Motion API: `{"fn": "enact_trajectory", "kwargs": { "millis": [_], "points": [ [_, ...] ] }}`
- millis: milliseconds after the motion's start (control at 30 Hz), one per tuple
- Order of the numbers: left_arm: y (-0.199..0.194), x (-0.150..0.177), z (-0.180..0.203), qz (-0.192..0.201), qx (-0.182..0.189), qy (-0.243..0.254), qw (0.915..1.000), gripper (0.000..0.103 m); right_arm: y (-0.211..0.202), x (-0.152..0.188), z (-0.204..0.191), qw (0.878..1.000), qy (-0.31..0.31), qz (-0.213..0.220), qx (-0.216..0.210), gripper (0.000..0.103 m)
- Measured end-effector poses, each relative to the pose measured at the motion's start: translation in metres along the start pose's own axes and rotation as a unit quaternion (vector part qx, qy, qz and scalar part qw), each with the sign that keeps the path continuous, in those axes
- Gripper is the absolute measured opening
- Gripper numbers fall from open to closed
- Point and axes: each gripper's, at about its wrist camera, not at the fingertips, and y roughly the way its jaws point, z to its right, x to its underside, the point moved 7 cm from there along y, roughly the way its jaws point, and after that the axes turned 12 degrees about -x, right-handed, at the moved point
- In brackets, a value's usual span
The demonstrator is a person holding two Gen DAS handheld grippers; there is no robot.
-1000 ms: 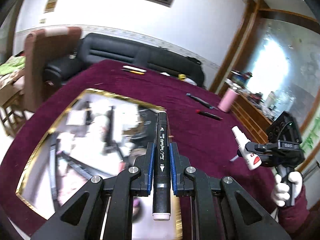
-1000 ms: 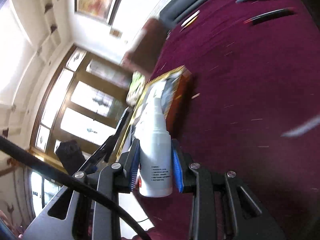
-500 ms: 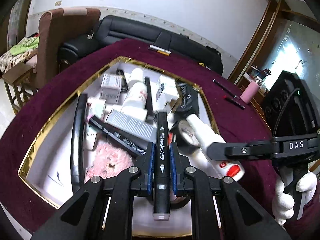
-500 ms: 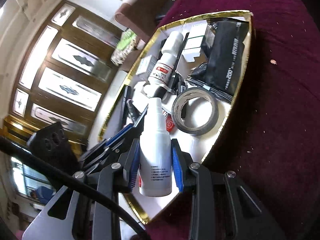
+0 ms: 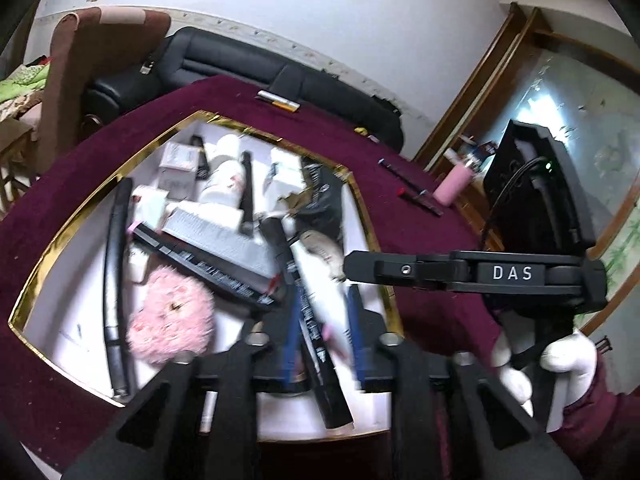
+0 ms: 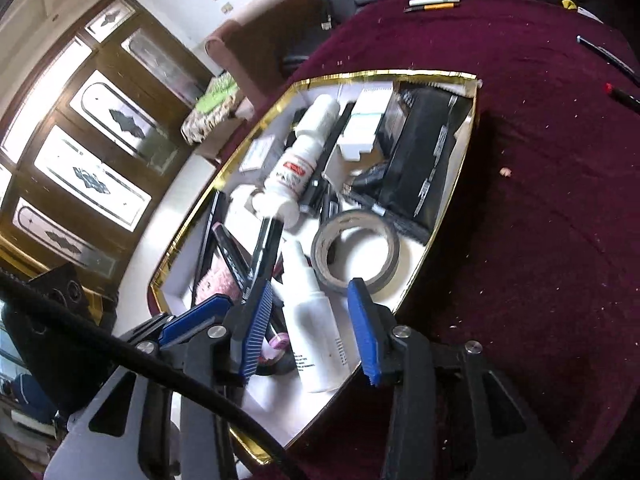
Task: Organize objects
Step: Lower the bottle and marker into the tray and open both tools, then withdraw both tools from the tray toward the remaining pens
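Observation:
A white tray with a gold rim [image 5: 76, 216] [image 6: 384, 74] sits on the maroon table, full of small items. My left gripper [image 5: 324, 320] hangs over its near end with its jaws opening. The black marker [image 5: 316, 356] lies tilted and loose between them, no pad pressing on it. My right gripper [image 6: 310, 292] is over the tray's near corner, its jaws opening too. The white spray bottle [image 6: 316, 332] lies slanted between its blue pads with gaps on both sides. The right gripper [image 5: 352, 268] reaches in from the right in the left wrist view, and the bottle [image 5: 320, 280] lies beside the marker.
In the tray lie a tape roll [image 6: 356, 248], a pink fluffy ball [image 5: 168, 316], a black pouch [image 6: 424, 152], a second white bottle [image 6: 304, 160] and boxes. Pens [image 5: 416, 196] [image 6: 432, 2] lie on the cloth beyond. A pink cup [image 5: 454, 182] stands at the far right. A gloved hand [image 5: 560, 356] holds the right gripper.
Both grippers came in over the tray. Their jaws parted: the marker now lies tilted and free between the left pads, and the bottle has slipped loose and slanted between the right pads.

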Motion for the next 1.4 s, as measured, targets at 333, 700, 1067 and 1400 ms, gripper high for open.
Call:
{"fn": "enact_trajectory", "kwargs": {
  "millis": [333, 700, 1067, 1400],
  "points": [
    [-0.032, -0.020, -0.039, 0.055, 0.019, -0.100, 0.9933, 0.048, 0.007, -0.002, -0.036, 0.993, 0.005, -0.013, -0.113, 0.045],
    [-0.043, -0.014, -0.090, 0.081, 0.003, -0.171, 0.9820, 0.049, 0.063, 0.016, -0.050, 0.978, 0.062, -0.083, -0.179, 0.048],
    [-0.067, -0.033, -0.035, 0.134, -0.035, -0.043, 0.9894, 0.084, -0.019, -0.002, -0.002, 0.983, 0.070, 0.024, -0.165, 0.051],
    [-0.037, -0.023, 0.090, 0.085, 0.032, 0.094, 0.9914, 0.101, -0.153, 0.018, 0.131, 0.971, 0.155, 0.165, -0.073, 0.052]
  ]
}}
